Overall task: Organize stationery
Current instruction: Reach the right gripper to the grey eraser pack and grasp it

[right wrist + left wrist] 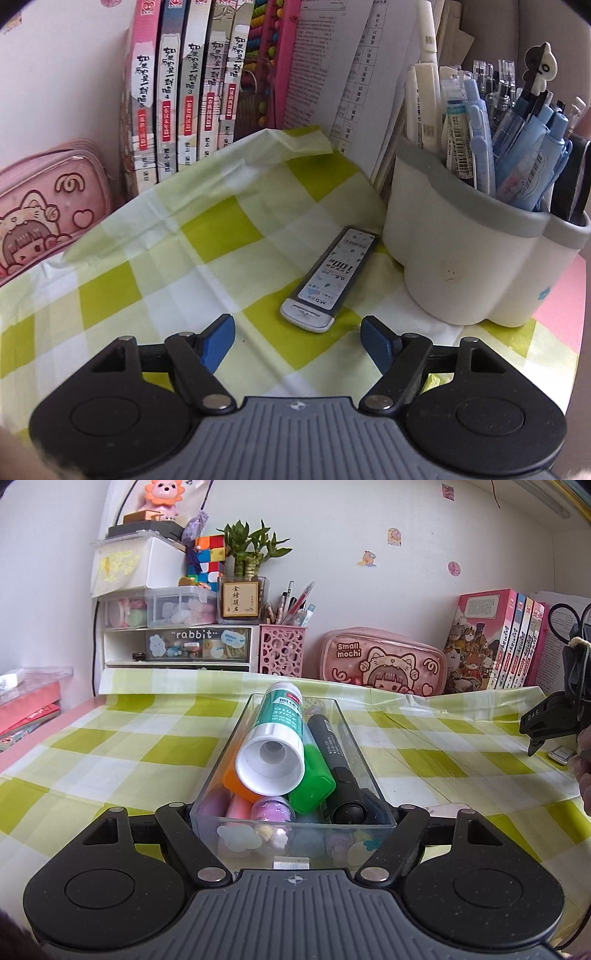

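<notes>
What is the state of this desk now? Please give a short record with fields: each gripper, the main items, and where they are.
left gripper: closed on the near end of the clear plastic tray
tray contents: glue stick lying on top, black marker, green highlighter, orange highlighter
right gripper: open, holds nothing
pencil lead case: flat on the checked tablecloth, just ahead of the right gripper
pen holder: white with grey rim, full of pens, right of the lead case
</notes>
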The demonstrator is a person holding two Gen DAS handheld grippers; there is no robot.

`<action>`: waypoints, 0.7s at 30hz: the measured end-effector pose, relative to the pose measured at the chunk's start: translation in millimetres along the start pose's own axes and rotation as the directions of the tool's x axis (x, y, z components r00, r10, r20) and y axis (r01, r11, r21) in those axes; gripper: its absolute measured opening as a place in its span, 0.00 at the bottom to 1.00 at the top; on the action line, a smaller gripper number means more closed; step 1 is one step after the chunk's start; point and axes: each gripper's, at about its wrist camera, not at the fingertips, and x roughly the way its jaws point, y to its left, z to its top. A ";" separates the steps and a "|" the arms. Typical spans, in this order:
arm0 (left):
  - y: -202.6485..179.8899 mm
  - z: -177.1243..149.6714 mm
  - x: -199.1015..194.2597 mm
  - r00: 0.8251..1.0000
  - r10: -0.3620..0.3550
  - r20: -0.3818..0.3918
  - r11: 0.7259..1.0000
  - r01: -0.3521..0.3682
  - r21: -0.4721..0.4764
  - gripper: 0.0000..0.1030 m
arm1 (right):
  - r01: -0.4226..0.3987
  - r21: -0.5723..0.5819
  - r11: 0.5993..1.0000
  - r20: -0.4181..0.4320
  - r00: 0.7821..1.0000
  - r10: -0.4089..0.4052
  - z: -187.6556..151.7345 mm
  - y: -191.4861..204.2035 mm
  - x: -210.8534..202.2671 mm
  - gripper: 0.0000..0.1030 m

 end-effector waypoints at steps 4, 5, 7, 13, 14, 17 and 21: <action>0.0 0.0 0.0 1.000 0.000 0.000 1.000 0.000 0.000 0.73 | 0.018 -0.004 1.000 0.003 1.000 -0.018 5.6 5.5 7.6 0.83; 0.0 0.0 0.0 1.000 0.000 0.000 1.000 0.000 0.000 0.73 | 0.018 -0.005 1.000 0.002 1.000 -0.018 7.0 6.2 8.8 0.83; 0.0 0.0 0.0 1.000 0.000 0.000 1.000 0.000 0.000 0.73 | 0.011 0.004 1.000 -0.007 1.000 -0.011 10.6 5.7 12.3 0.83; 0.0 0.0 0.0 1.000 0.000 0.000 1.000 0.000 -0.001 0.73 | -0.020 -0.004 1.000 0.019 1.000 0.020 7.6 4.4 12.9 0.81; 0.0 0.1 0.0 1.000 0.000 0.000 1.000 0.000 -0.001 0.73 | -0.025 -0.010 1.000 0.030 0.999 0.025 5.7 4.8 11.4 0.81; 0.0 0.0 0.0 1.000 0.000 0.000 1.000 0.000 0.000 0.73 | -0.045 -0.020 0.999 0.048 0.998 0.045 2.7 3.5 8.3 0.75; 0.1 0.0 0.0 1.000 0.000 0.000 1.000 0.000 -0.001 0.73 | -0.056 0.005 0.998 0.062 0.997 0.056 2.4 -8.8 3.8 0.52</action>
